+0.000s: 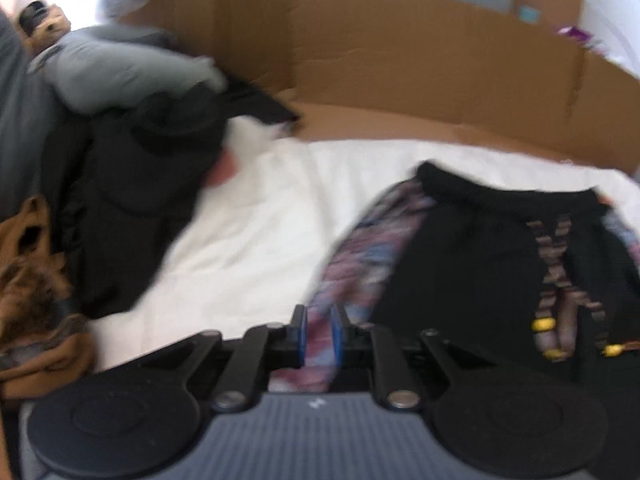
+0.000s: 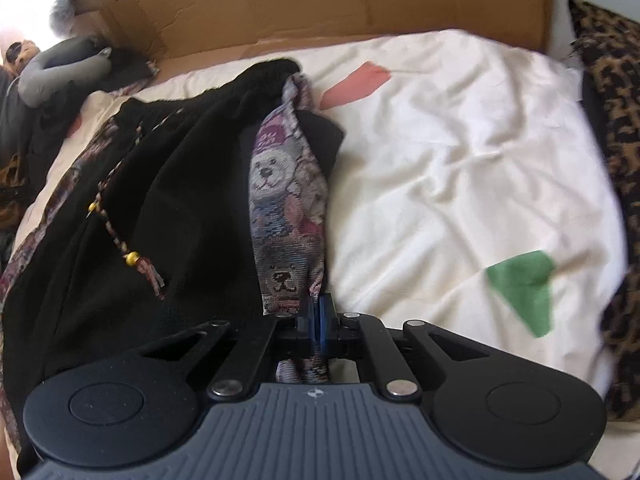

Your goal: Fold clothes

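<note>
White sheet under everything, cardboard walling the back. Left wrist view, blurred: black shorts lying flat on sheet, dark clothes pile well apart; left claw clamped on patterned side stripe. Right wrist view: shorts bunched at left, bear-print stripe running down centre; right claw pinched together on its edge; green patch and leopard-print fabric beyond.

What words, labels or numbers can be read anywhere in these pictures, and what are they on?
None can be read.
A small white mark on the left gripper's grey body: blurred, a logo, no letters.
A small round emblem on the right gripper's grey body: a symbol, no letters.
The pants' patterned side stripe: woven bears, no text.
</note>
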The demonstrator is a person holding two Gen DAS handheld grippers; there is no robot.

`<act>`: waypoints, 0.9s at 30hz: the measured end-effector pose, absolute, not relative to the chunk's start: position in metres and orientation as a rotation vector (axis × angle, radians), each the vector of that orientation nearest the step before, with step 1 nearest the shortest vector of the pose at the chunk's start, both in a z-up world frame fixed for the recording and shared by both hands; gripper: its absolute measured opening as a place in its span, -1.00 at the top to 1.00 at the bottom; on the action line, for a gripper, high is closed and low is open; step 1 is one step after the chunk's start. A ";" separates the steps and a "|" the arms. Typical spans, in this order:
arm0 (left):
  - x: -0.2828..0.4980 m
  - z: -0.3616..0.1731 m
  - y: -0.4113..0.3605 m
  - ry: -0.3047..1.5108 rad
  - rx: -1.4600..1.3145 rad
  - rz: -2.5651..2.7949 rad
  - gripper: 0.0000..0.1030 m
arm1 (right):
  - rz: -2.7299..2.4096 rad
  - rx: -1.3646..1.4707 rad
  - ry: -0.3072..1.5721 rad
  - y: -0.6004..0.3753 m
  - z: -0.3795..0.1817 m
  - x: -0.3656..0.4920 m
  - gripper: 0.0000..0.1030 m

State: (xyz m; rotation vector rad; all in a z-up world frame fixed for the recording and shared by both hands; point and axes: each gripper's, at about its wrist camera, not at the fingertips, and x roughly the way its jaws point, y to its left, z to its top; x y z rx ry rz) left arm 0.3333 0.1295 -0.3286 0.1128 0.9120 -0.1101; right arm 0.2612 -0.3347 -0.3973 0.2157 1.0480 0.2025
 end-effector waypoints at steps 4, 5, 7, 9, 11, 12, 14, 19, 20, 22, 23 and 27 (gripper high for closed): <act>0.321 -0.331 0.089 0.921 0.164 -0.248 0.74 | 0.132 0.208 1.031 -0.352 -0.388 0.259 1.00; 0.319 -0.334 0.081 0.931 0.171 -0.277 0.74 | 0.114 0.206 1.028 -0.356 -0.386 0.258 1.00; 0.315 -0.342 0.067 0.952 0.197 -0.321 0.69 | 0.087 0.182 1.028 -0.360 -0.385 0.259 1.00; 0.311 -0.352 0.057 0.968 0.236 -0.340 0.69 | 0.068 0.166 1.035 -0.359 -0.387 0.260 1.00; 0.311 -0.363 0.053 0.992 0.248 -0.345 0.69 | 0.055 0.143 1.040 -0.357 -0.390 0.261 1.00; 0.310 -0.364 0.052 0.995 0.249 -0.345 0.69 | 0.052 0.127 1.040 -0.355 -0.391 0.262 1.00; 0.310 -0.364 0.052 0.988 0.251 -0.343 0.69 | 0.040 0.113 1.031 -0.356 -0.391 0.261 1.00; 0.311 -0.360 0.055 0.968 0.280 -0.326 0.69 | 0.091 0.187 1.008 -0.366 -0.387 0.264 0.99; 0.311 -0.360 0.057 0.965 0.288 -0.318 0.69 | 0.098 0.220 1.019 -0.370 -0.387 0.263 0.95; 0.313 -0.359 0.060 0.960 0.305 -0.301 0.69 | 0.114 0.278 1.015 -0.381 -0.383 0.257 0.90; 0.314 -0.358 0.064 0.953 0.311 -0.287 0.69 | 0.123 0.304 0.998 -0.387 -0.380 0.253 0.78; 0.324 -0.349 0.098 0.928 0.314 -0.177 0.69 | 0.131 0.336 0.999 -0.409 -0.374 0.231 0.55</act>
